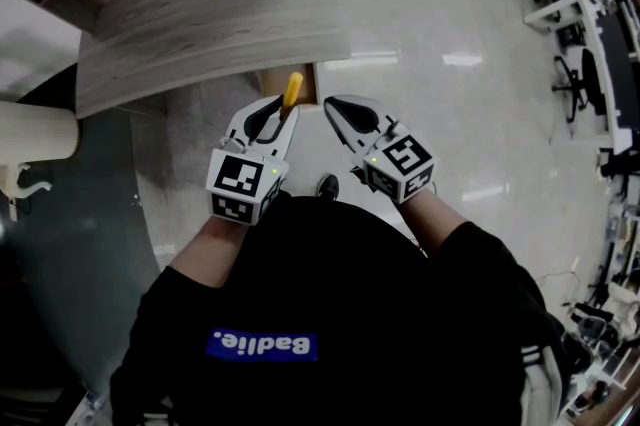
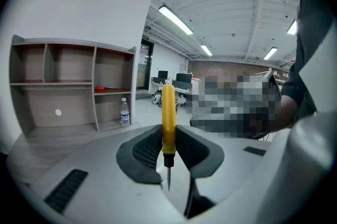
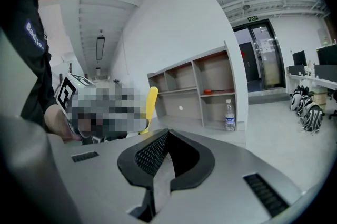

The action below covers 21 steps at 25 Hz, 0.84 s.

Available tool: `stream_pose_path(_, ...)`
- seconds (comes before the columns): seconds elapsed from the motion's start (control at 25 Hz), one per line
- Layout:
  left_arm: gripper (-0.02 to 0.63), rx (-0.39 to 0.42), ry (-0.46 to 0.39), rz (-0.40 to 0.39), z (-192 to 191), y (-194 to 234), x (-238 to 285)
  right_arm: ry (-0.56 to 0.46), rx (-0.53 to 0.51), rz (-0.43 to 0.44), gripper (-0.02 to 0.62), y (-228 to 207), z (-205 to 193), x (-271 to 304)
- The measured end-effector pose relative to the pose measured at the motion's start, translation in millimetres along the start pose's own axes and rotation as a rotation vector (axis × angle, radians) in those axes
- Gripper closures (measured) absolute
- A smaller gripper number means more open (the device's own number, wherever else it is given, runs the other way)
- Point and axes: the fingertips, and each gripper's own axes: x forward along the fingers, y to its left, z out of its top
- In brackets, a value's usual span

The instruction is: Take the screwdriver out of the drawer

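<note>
L gripper (image 1: 283, 111) clamped on screwdriver (image 1: 292, 89), long axis running to 12 o'clock past jaw tips; R gripper (image 1: 338, 107), jaws together, empty, at its 3 o'clock.

A: Entry one: screwdriver (image 1: 293, 88), head view?
B: Handle end only; shaft hidden behind left hand-held gripper (image 1: 278, 117).
A: Entry two: red object (image 2: 100, 88), shelf unit (image 2: 52, 83)?
B: Too small to identify. Label on bottle (image 2: 125, 111) likewise.
</note>
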Motion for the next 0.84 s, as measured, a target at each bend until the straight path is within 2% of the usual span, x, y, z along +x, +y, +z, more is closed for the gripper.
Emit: stream_pose_path(0.84,0.529,-0.007,0.007,0.005,-2.7,6.4,4.2,-0.009,-0.004,-0.006,0.566,-1.7,8.9,2.5)
